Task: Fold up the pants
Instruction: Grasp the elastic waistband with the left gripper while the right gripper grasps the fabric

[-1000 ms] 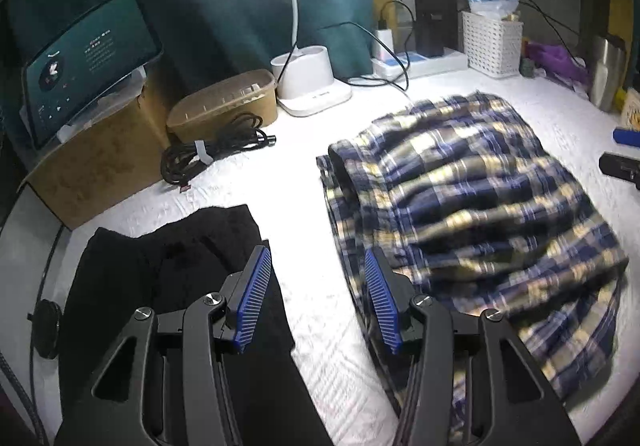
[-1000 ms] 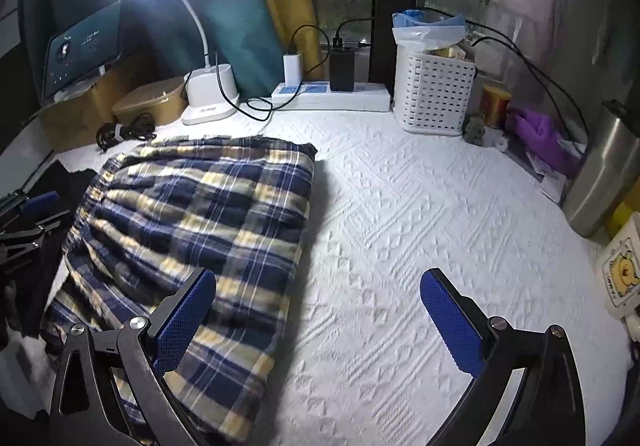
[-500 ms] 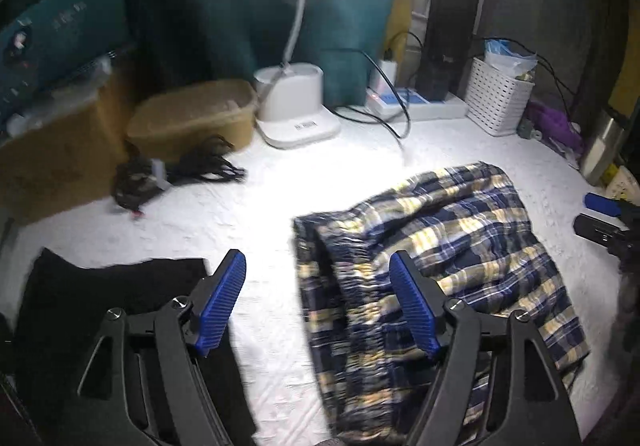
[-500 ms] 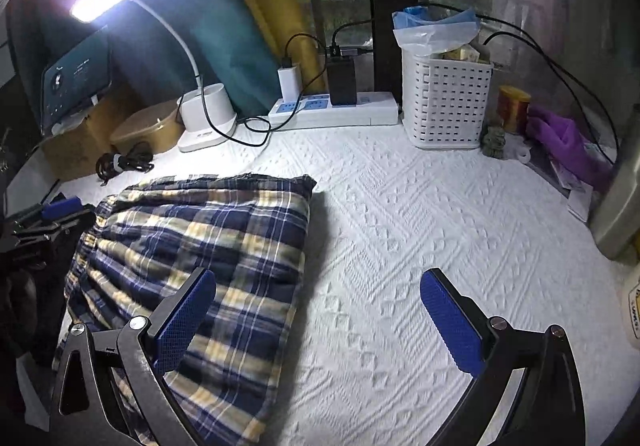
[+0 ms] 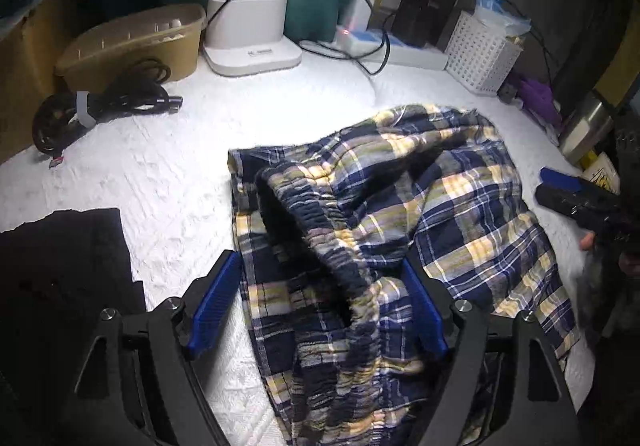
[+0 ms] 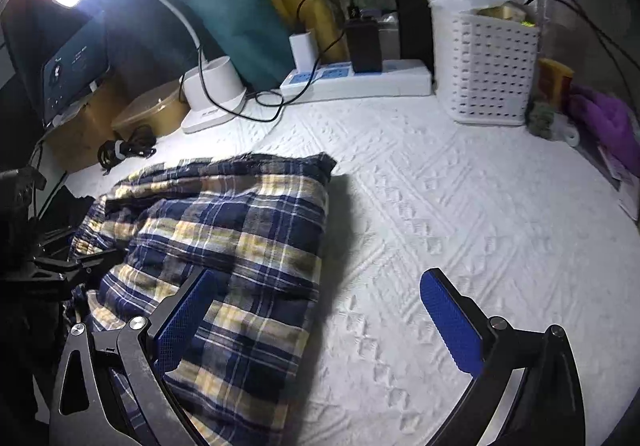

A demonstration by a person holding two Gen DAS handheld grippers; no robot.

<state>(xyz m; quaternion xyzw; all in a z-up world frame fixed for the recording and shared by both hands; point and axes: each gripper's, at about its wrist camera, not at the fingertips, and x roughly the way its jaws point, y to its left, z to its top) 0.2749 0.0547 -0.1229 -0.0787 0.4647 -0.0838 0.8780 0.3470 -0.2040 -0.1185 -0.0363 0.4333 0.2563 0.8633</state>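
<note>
Here the plaid pants [image 5: 400,214] lie bunched mid-table on the white cover [image 6: 420,206]. The left gripper [image 5: 320,306] straddles the elastic waistband [image 5: 320,214], fingers opening, unclamped; the right gripper [image 6: 320,322] gapes empty. Next, likely: pinch the waistband.

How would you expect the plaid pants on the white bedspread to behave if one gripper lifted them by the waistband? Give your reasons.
The plaid pants would probably sag and drape, since they already lie rumpled in soft folds. The gathered elastic waistband looks bunchy, so it likely gives something to pinch. Being thin cloth, they seem light and unlikely to roll or slide.
</note>
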